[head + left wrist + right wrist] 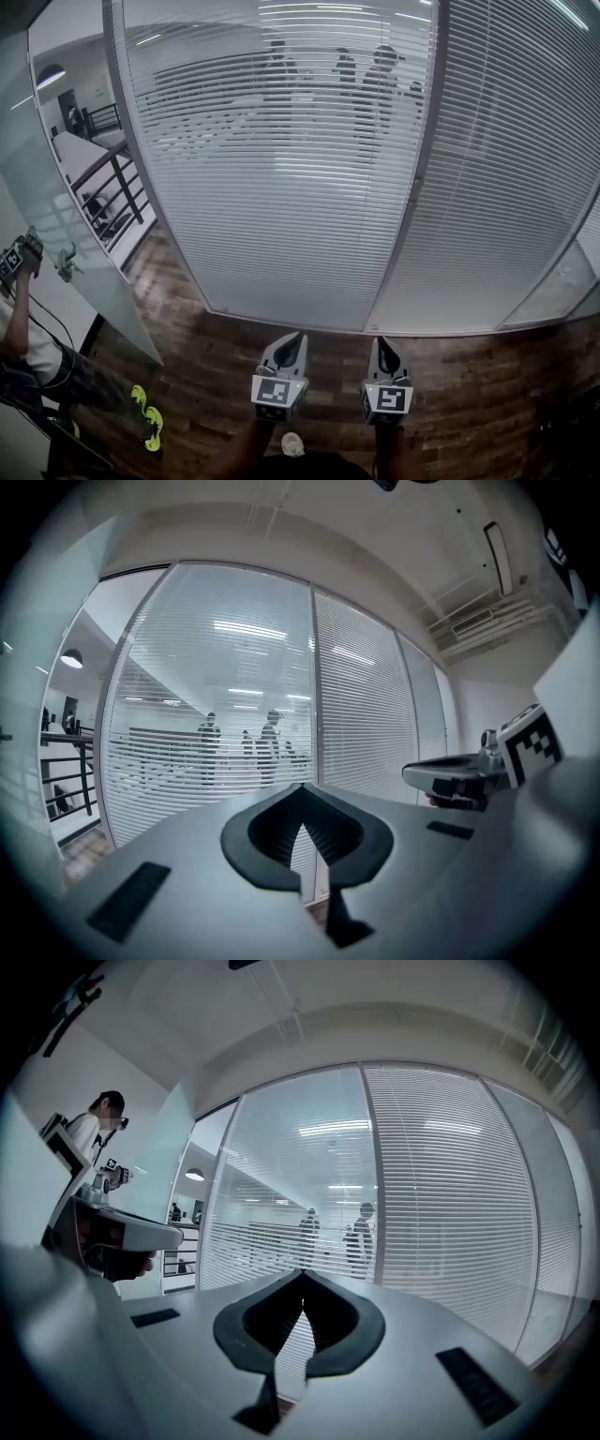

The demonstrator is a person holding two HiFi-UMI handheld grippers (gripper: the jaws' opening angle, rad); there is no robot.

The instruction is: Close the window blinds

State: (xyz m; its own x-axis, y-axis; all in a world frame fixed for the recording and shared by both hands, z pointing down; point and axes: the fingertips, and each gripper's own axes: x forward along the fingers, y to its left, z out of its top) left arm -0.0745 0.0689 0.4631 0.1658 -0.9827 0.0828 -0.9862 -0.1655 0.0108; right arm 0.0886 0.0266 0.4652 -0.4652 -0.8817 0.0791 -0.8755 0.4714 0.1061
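You hold two tools, the left gripper [296, 343] and the right gripper [384, 349], each with jaws closed on nothing, facing three panels of window blinds [281, 187].

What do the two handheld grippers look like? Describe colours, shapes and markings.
The left gripper and right gripper match: pale grey bodies, black pointed jaws with ribbed inner faces, and a cube bearing black-and-white square markers at each rear.
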